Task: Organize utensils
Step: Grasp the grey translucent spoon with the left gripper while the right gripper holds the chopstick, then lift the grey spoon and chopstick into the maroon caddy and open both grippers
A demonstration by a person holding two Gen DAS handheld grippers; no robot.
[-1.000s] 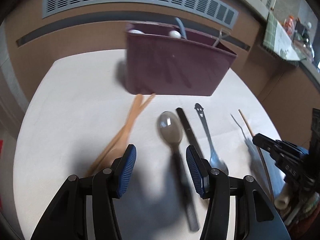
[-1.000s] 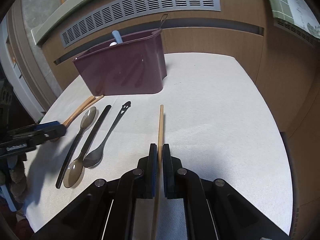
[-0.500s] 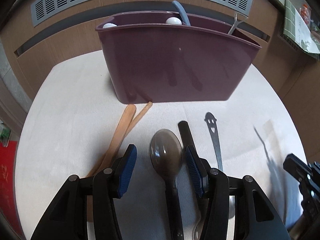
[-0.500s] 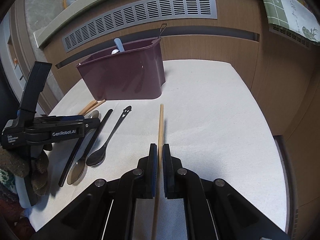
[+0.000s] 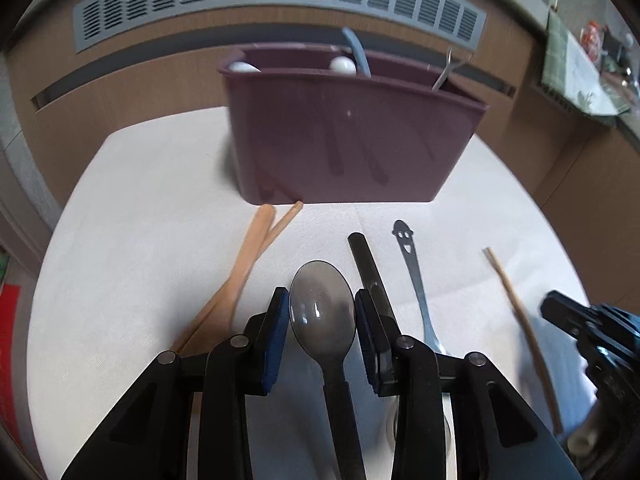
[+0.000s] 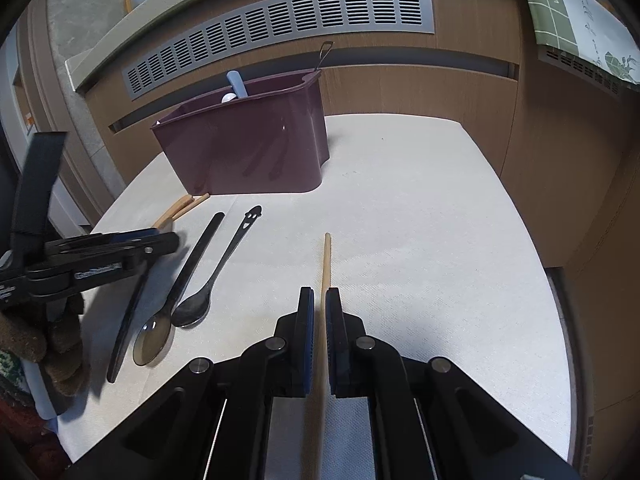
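Observation:
My left gripper [image 5: 322, 312] is shut on a translucent grey spoon [image 5: 323, 316], its bowl between the blue pads, above the white table [image 5: 140, 200]. My right gripper [image 6: 319, 308] is shut on a single wooden chopstick [image 6: 326, 264] that points forward over the table. A maroon utensil caddy [image 5: 344, 148] stands at the back and holds a blue handle, white spoons and a metal utensil. A black spoon with a smiley handle [image 6: 224, 264], another grey spoon [image 6: 176, 288] and wooden utensils [image 5: 244, 268] lie on the table.
A wooden counter front with a long vent grille [image 5: 280, 0] curves behind the table. A green checked cloth [image 6: 576, 16] hangs off the counter at the right. The table's rounded edge [image 6: 556, 320] drops off at the right.
My left gripper has closed on the grey spoon's bowl and lifted it, pulling back from the caddy. My right gripper has kept hold of the chopstick and barely moved.

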